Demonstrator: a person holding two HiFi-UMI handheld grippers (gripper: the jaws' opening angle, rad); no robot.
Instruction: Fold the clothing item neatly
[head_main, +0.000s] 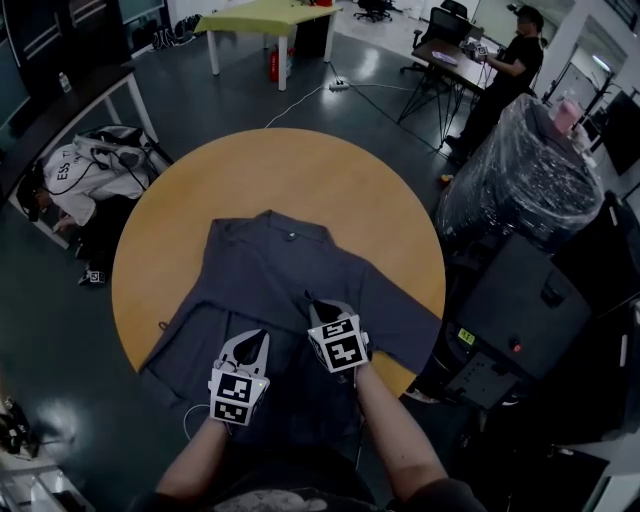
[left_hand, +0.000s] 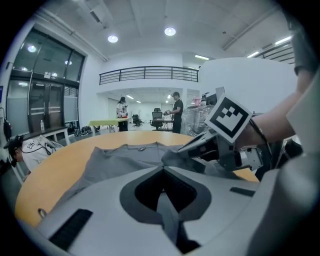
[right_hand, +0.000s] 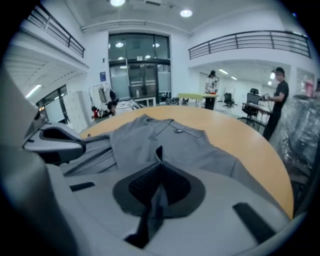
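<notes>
A grey collared shirt (head_main: 285, 265) lies spread on the round wooden table (head_main: 180, 220), collar toward the far side and hem hanging over the near edge. My left gripper (head_main: 254, 342) is shut on a pinch of the shirt's lower left part; in the left gripper view the fabric (left_hand: 167, 210) runs up between the closed jaws. My right gripper (head_main: 320, 306) is shut on a raised fold near the shirt's middle, and the cloth (right_hand: 155, 205) shows pinched in the right gripper view. The two grippers sit close, side by side.
A plastic-wrapped pallet (head_main: 522, 175) and a black equipment box (head_main: 520, 310) stand right of the table. A person (head_main: 510, 70) works at a far desk. Clothes lie on a bench (head_main: 90, 165) at the left. A green table (head_main: 265, 15) stands at the back.
</notes>
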